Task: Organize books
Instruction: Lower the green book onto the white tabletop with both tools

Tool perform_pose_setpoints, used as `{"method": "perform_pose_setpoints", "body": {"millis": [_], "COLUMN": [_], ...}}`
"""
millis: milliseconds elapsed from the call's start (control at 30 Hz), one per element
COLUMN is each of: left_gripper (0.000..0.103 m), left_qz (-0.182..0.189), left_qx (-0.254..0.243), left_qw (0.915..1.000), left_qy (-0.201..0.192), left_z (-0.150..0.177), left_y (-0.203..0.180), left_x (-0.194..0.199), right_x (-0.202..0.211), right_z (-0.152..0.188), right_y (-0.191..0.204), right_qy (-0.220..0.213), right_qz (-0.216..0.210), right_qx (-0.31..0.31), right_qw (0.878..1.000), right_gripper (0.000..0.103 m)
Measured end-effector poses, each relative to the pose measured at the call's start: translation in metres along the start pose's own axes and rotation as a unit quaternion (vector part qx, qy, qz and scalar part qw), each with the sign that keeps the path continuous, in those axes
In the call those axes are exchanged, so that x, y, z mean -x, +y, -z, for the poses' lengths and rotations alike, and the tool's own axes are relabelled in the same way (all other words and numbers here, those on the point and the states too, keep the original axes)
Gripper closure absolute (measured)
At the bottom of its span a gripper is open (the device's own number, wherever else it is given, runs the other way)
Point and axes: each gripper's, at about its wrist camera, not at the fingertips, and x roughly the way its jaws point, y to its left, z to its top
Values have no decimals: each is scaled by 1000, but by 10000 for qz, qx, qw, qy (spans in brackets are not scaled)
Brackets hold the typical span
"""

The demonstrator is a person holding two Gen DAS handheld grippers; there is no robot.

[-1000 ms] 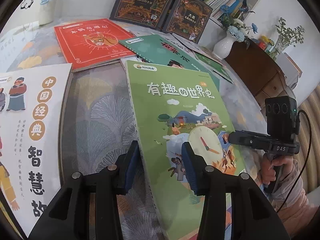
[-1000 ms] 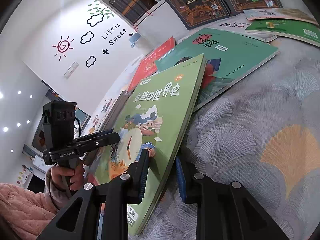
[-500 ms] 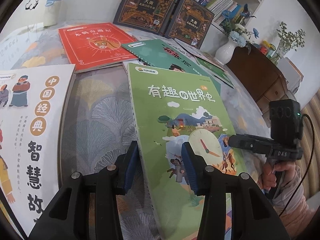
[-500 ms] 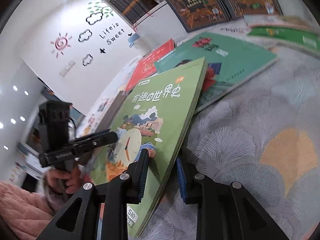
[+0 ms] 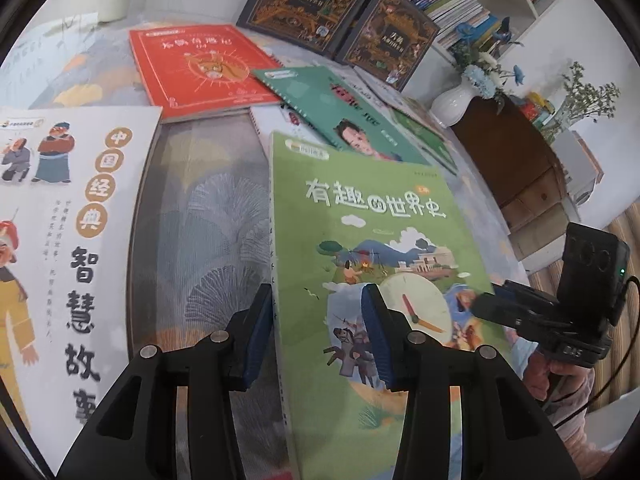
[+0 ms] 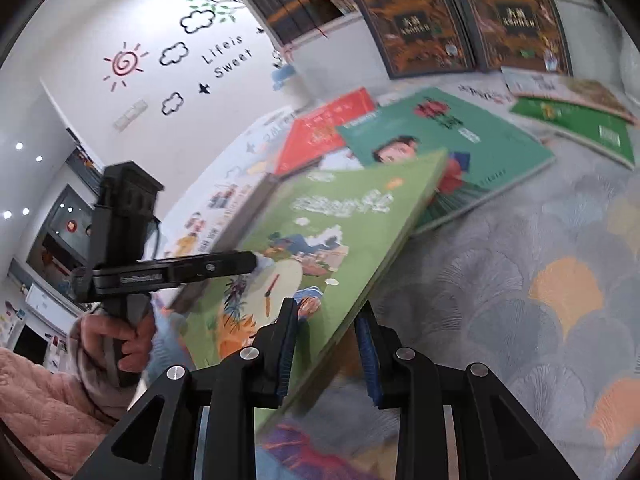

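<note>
A light green picture book (image 5: 380, 264) with a clock on its cover is held tilted above the patterned tablecloth. My left gripper (image 5: 316, 336) straddles its spine edge with both pads on it. My right gripper (image 6: 326, 344) is shut on the opposite edge of the same book (image 6: 320, 240). Each gripper shows in the other's view: the right one (image 5: 560, 320), the left one (image 6: 160, 272). Under the lifted book another colourful book (image 6: 304, 452) lies flat.
A white storybook (image 5: 60, 220) lies at the left, a red book (image 5: 200, 68) and a teal book (image 5: 340, 116) behind. Two dark boxed books (image 5: 340, 12) lean against the shelf. A white vase (image 5: 456, 104) and a wooden cabinet (image 5: 520, 168) stand at the right.
The green book has risen and tilted up off the table, held at both edges. The right gripper view has swung, showing another book underneath.
</note>
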Motion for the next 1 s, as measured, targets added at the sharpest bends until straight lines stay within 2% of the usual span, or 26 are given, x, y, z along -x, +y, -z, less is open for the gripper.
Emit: {"method": "perform_pose_setpoints", "body": {"millis": [133, 300, 467, 733, 1000], "left_gripper": [62, 62, 62, 62, 62], "left_qz": [205, 194, 239, 23, -204], "left_qx": [-7, -52, -1, 72, 260], "left_qw": [9997, 9994, 9989, 9965, 9924], "left_qy": [-125, -283, -401, -831, -1189], "left_z": [-2, -5, -8, -18, -29], "left_y": [-1, 0, 6, 21, 58], "left_x": [14, 27, 40, 77, 122], "right_x": [14, 12, 12, 0, -26], "right_z": [-2, -2, -5, -31, -57], "right_y": [16, 31, 40, 75, 121], "right_qy": [-198, -258, -327, -524, -565], "right_qz": [-32, 102, 45, -156, -396], "right_qx": [105, 297, 375, 716, 1209], "right_qw": [9997, 9992, 9988, 9959, 9903], "right_gripper": [74, 74, 74, 74, 74]}}
